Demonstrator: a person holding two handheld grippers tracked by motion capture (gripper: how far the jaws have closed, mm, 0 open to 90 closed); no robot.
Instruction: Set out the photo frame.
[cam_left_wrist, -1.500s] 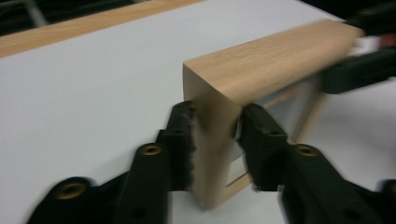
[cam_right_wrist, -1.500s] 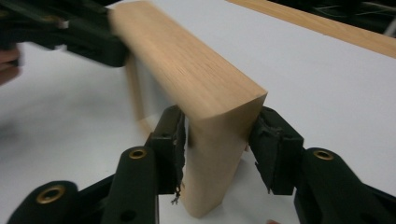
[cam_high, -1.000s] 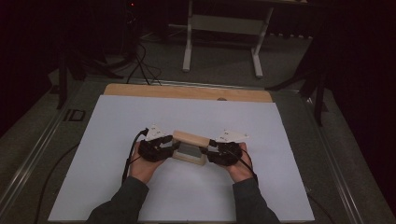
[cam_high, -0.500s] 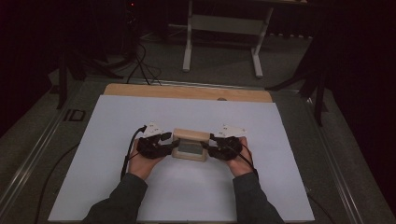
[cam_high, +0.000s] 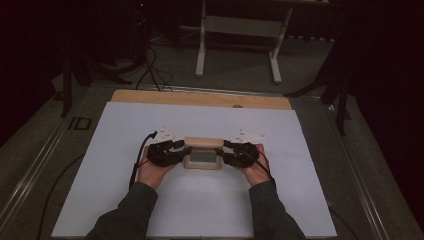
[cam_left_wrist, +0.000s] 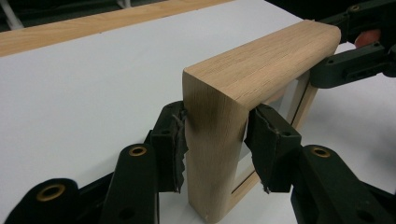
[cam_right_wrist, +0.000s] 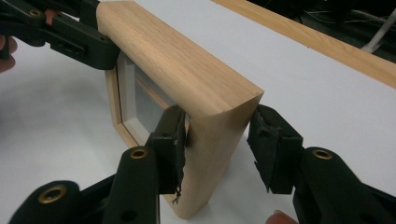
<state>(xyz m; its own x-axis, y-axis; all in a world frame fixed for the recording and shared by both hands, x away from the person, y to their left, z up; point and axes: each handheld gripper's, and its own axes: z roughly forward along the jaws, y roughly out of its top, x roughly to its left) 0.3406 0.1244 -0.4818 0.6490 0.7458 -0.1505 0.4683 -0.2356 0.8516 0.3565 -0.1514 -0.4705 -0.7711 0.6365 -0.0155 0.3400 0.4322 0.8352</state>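
Observation:
A light wooden frame (cam_high: 202, 152) with a glazed panel stands on edge in the middle of the white sheet. My left gripper (cam_high: 184, 152) holds its left end and my right gripper (cam_high: 222, 154) its right end. In the left gripper view, the left gripper (cam_left_wrist: 215, 135) has just been closing, and both pads press on the frame (cam_left_wrist: 261, 65). The right gripper (cam_left_wrist: 355, 60) shows at the far end. In the right gripper view, the right gripper (cam_right_wrist: 217, 135) clamps the frame (cam_right_wrist: 177, 60), with the left gripper (cam_right_wrist: 70, 32) beyond.
The white sheet (cam_high: 150, 200) covers the table, and a bare wooden strip (cam_high: 200, 98) runs along its far edge. Beyond the table stand a white metal stand (cam_high: 240, 30) and loose cables (cam_high: 150, 70) on the dark floor.
The frame and both grippers sit slightly farther up the table than a second ago. Each gripper stays at its own end of the frame.

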